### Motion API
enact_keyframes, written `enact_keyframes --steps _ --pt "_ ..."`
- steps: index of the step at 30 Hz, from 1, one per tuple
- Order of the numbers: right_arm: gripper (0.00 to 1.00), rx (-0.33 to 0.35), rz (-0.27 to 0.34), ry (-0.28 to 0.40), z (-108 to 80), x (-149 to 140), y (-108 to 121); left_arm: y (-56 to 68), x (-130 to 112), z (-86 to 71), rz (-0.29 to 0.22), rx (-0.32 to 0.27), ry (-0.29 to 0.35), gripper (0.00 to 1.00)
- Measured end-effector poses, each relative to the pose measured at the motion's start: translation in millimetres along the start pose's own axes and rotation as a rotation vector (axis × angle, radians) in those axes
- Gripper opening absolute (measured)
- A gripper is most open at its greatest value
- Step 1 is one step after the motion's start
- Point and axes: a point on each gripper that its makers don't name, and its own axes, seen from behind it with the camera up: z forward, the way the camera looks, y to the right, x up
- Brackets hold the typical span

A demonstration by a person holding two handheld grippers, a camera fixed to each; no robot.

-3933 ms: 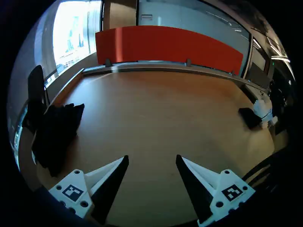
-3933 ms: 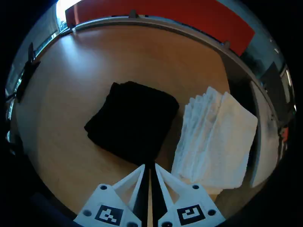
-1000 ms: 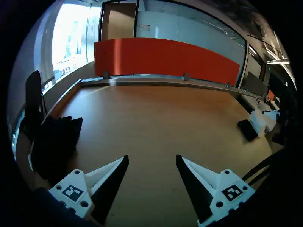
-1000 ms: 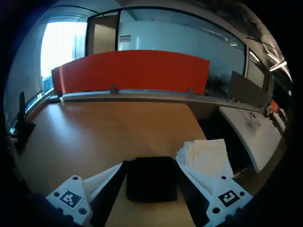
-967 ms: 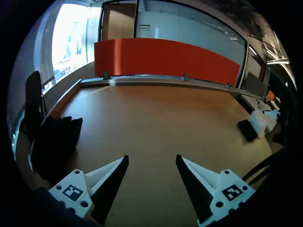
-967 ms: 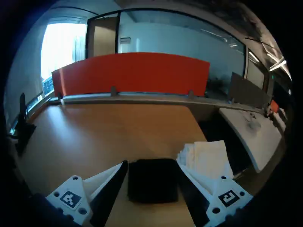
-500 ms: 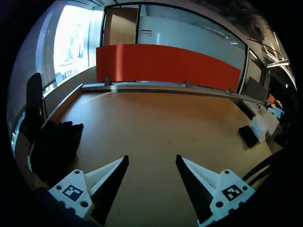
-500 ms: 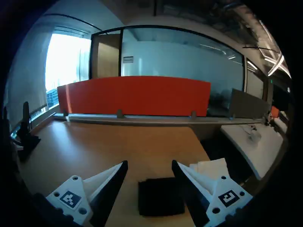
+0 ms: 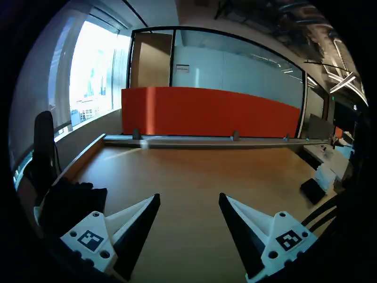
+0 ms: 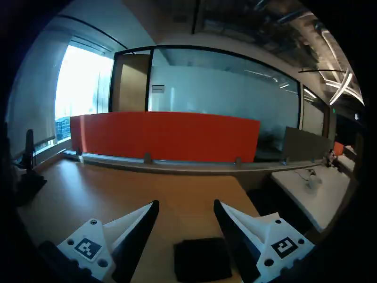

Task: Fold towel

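Both grippers empty, neither touching cloth. Left gripper [image 9: 189, 195] has its jaws wide, over bare table [image 9: 188, 165]. Right gripper [image 10: 186, 202] has its jaws wide as well, nothing between them.

Folded black towel [image 10: 201, 258] lies flat on the table just below and ahead of the right gripper. In the left gripper view it sits far right near the table edge [image 9: 312, 190], with what looks like a white folded stack [image 9: 326, 175] just beside it. Dark rumpled heap of cloth [image 9: 70, 205] sits at the left table edge, near the left gripper. Probably unfolded towels, too dark to be sure.

My read: between towels. One is folded and parked, the next isn't picked yet. Both cameras point level at the orange divider [image 9: 207, 111], so the grippers are held up.

Next: tilt down, left gripper to the heap, pinch one single layer at an edge, drag it to the bare middle, spread it flat. Risk: grabbing several layers.
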Motion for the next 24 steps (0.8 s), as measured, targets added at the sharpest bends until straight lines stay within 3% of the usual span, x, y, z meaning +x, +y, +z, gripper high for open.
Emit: enact_keyframes --steps 11,24 --pt "0.90 -0.008 0.033 0.060 8.4 24.9 -19.3 -23.8 49.6 20.1 0.026 0.041 0.102 0.92" --pt "0.90 0.031 0.056 0.125 18.2 57.8 -83.9 -32.7 91.2 27.5 0.037 0.039 0.196 0.92"
